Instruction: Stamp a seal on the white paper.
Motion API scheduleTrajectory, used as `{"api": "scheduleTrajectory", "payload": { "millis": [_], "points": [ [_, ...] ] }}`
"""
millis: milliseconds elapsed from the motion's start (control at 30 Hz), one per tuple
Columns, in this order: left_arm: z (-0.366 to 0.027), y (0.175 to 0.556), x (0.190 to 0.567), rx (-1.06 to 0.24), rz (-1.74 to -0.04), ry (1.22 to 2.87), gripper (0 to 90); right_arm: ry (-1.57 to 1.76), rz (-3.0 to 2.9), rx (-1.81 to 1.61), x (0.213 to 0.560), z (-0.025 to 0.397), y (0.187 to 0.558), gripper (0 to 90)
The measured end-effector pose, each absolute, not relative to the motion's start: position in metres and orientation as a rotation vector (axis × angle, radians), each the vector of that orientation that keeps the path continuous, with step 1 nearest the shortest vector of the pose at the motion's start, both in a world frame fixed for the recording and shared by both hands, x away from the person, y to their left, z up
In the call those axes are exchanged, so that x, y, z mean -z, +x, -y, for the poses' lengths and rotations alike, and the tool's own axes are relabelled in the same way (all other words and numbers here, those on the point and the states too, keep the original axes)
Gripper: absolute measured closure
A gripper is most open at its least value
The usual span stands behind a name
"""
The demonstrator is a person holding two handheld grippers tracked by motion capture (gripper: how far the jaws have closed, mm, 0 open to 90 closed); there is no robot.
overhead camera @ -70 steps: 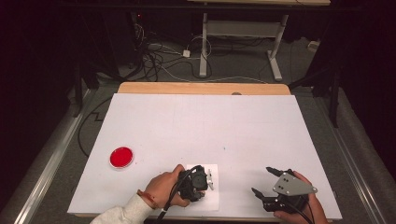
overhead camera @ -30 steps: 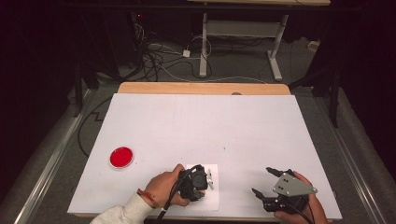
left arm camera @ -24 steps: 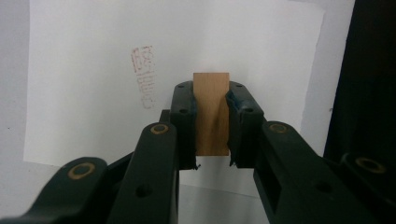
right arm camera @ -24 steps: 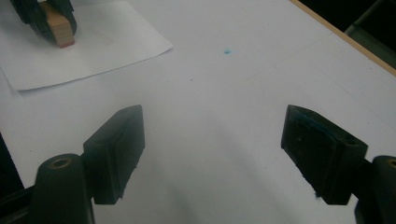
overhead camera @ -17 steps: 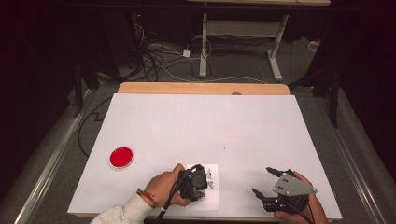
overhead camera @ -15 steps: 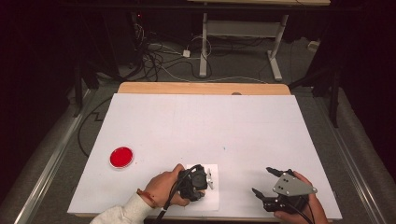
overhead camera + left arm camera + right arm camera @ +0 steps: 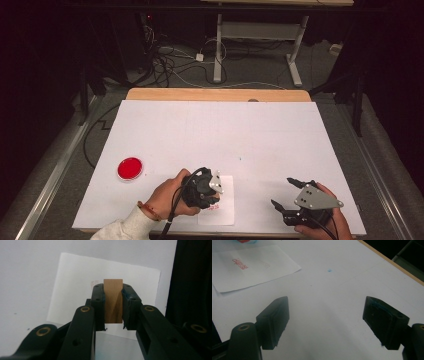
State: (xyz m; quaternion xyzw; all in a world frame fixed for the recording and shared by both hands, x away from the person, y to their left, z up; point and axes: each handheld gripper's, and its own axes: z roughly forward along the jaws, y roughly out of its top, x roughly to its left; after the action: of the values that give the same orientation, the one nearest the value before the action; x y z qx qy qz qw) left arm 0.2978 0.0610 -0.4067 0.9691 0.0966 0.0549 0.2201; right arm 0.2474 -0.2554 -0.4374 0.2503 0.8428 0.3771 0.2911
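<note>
almost nothing has moved across the earlier frames: the left gripper [image 7: 212,186] sits over the same spot on the paper sheet [image 7: 223,210], and the right gripper [image 7: 291,196] rests where it was near the table's front right corner. the left gripper's jaws are clamped on a small wooden stamp block [image 7: 113,300], held end-down over the paper sheet [image 7: 75,287]; whether it touches the paper i cannot tell. the right gripper's jaws stand wide apart over bare table, holding nothing.

the risk, as i judge it: the loose sheet could slide or lift with the block when it comes up, since nothing pins it, and that would smear the print. a tilted press would leave a partial mark. a red stamped mark [image 7: 240,263] already shows on the sheet, and a second press too near could overlap it.

the white table [image 7: 210,130] is matte, with a wooden strip at its far edge; the red ink pad [image 7: 130,168] lies well apart to the left. beyond, a dark room with cables and a desk frame on the floor
</note>
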Motion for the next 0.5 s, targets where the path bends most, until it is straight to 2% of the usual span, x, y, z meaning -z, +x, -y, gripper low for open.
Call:
{"api": "scheduleTrajectory", "payload": {
  "millis": [500],
  "points": [
    [-0.093, 0.297, 0.395, -0.282, -0.350, 2.538, 73.5, 0.664, -2.222, -1.025, 0.434, 0.257, 0.246, 21.9]
  ]
}}
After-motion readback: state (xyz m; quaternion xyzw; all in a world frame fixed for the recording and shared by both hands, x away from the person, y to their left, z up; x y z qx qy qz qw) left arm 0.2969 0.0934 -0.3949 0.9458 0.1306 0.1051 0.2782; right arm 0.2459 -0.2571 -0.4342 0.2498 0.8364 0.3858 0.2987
